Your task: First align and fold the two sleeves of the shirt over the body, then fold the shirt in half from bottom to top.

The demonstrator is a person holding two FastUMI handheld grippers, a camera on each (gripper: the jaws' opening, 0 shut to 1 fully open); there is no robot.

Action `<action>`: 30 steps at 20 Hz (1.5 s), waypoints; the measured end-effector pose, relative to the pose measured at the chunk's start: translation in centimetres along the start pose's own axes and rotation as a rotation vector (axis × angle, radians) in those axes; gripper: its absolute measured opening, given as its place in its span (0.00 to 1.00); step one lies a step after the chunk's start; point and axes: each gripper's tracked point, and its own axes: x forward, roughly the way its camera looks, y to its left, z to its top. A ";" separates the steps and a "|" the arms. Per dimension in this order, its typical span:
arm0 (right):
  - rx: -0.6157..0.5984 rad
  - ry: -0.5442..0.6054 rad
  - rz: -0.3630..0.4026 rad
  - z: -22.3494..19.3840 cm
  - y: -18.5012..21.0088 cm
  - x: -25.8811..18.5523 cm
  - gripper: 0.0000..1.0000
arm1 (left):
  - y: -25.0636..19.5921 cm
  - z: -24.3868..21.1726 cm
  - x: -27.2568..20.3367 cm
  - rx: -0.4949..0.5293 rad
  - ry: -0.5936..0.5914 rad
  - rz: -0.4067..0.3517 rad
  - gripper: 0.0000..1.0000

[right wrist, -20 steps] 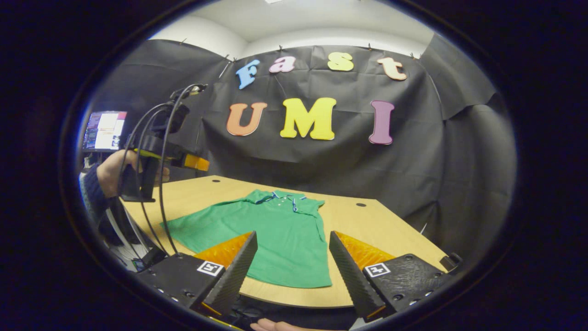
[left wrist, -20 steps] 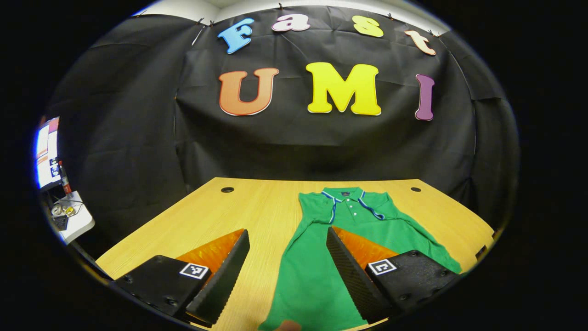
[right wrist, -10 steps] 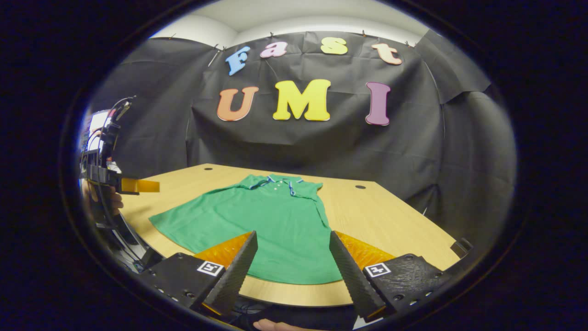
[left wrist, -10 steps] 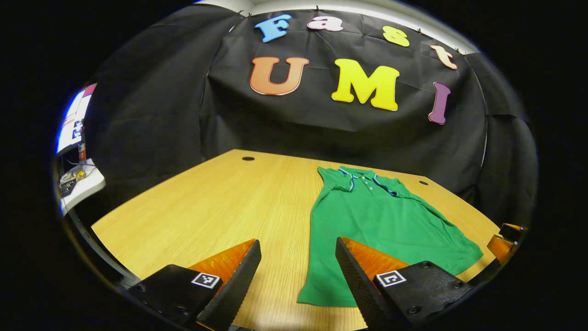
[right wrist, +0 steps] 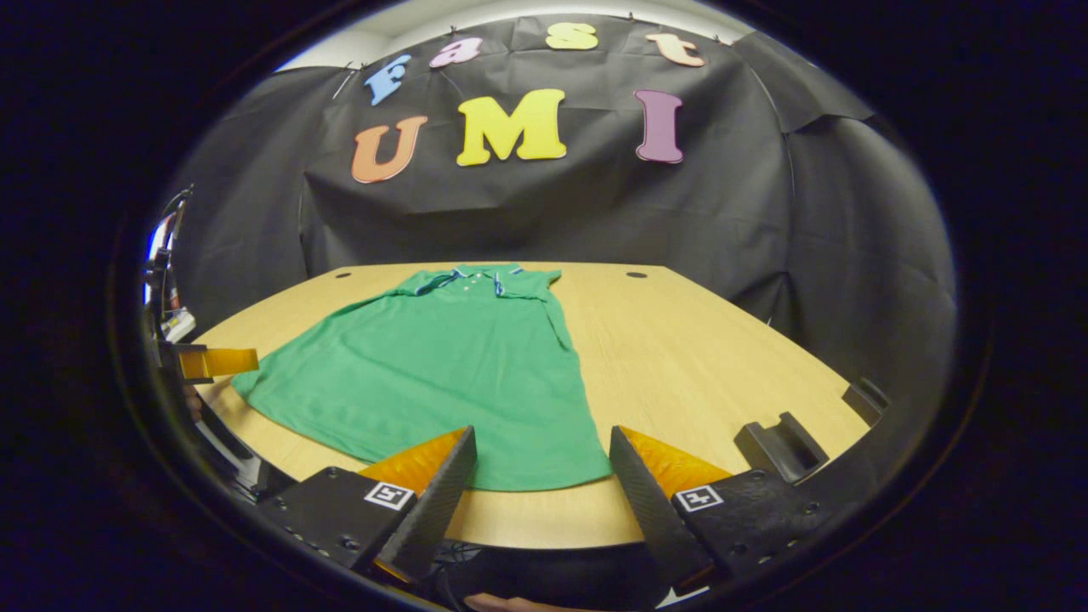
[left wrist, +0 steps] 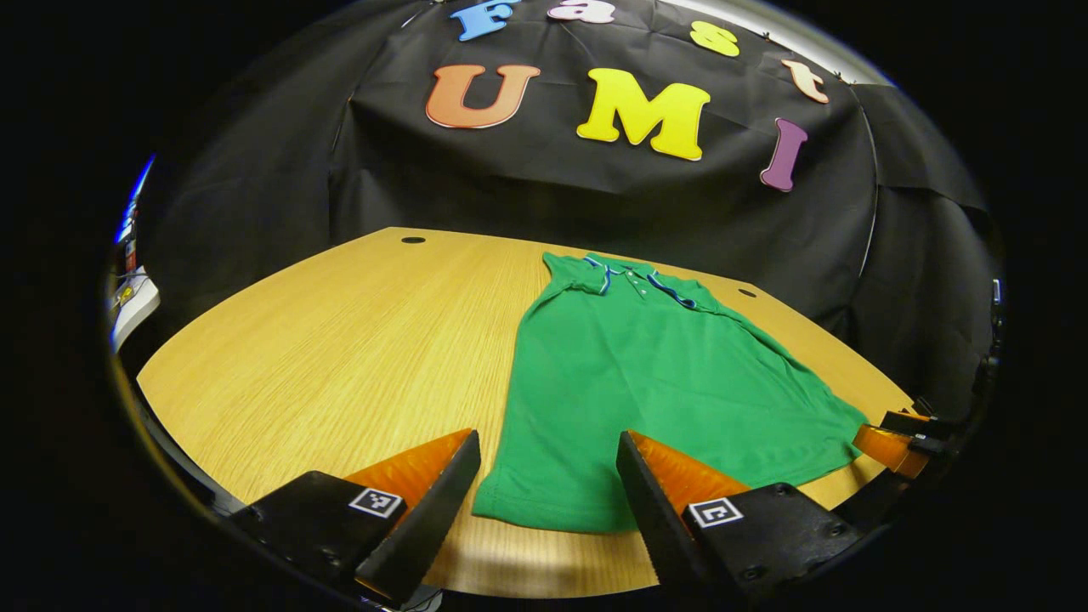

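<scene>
Green knit cloth lies flat on a pale wood-grain worktop [left wrist: 340, 340]: the shirt [left wrist: 654, 382], a polo with a collar [left wrist: 633, 274] trimmed in white and blue, spread with the collar toward the black cloth wall and the hem toward the near edge. Both sleeves are already folded in over the body, so the shirt reads as a long narrow shape that widens toward the hem; it has not yet been folded in half.

In the left gripper view the left claw [left wrist: 548, 484] stands wide apart, holding nothing, just above the near edge of the worktop. The shirt's near left hem corner lies between its two fingers and a little beyond them. At the far right of this view part of the right claw [left wrist: 892, 442] shows beside the shirt's other hem corner.

In the right gripper view the right claw [right wrist: 540, 484] is also spread wide and empty, poised over the near edge with the shirt's [right wrist: 450, 374] right hem corner just ahead of its fingers. The left claw [right wrist: 217, 361] shows at the left edge of this view, close to the opposite hem corner. Two round holes [right wrist: 636, 274] sit in the worktop's [right wrist: 705, 357] far corners, well apart from the shirt.
</scene>
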 end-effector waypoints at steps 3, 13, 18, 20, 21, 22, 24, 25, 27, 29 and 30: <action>0.033 0.023 0.029 -0.2 0.6 0.3 0.96 | 1.0 -0.8 0.7 -0.015 0.038 0.034 1.00; 0.082 0.038 0.025 -0.1 -0.1 2.5 0.72 | 1.6 -0.7 1.3 0.080 0.078 0.140 0.65; 0.139 0.064 0.064 0.2 0.5 3.0 0.05 | -0.1 -0.5 2.2 0.030 0.066 0.057 0.08; 0.093 0.052 0.073 0.3 0.7 2.9 0.00 | 0.0 -0.3 2.1 0.031 0.063 0.059 0.07; 0.059 0.040 0.072 0.4 0.7 2.5 0.00 | 0.0 -0.2 1.9 0.027 0.057 0.062 0.06; 0.046 0.023 0.081 0.8 0.8 2.1 0.01 | 0.0 0.2 1.8 0.020 0.048 0.059 0.06; 0.070 -0.049 0.082 3.1 0.4 1.1 0.00 | -0.2 1.1 1.6 0.014 0.022 0.047 0.06; 0.083 -0.081 0.083 4.4 0.4 0.6 0.00 | -0.4 1.9 1.3 0.004 0.001 0.040 0.06; 0.078 -0.117 0.091 6.0 0.6 0.2 0.00 | -0.4 3.6 0.6 -0.008 -0.040 0.037 0.06; 0.063 -0.151 0.092 8.0 0.3 -0.1 0.00 | -0.4 5.5 0.2 -0.008 -0.080 0.042 0.06; 0.048 -0.176 0.075 9.1 -0.2 -0.1 0.00 | -0.1 6.7 -0.1 -0.003 -0.102 0.055 0.06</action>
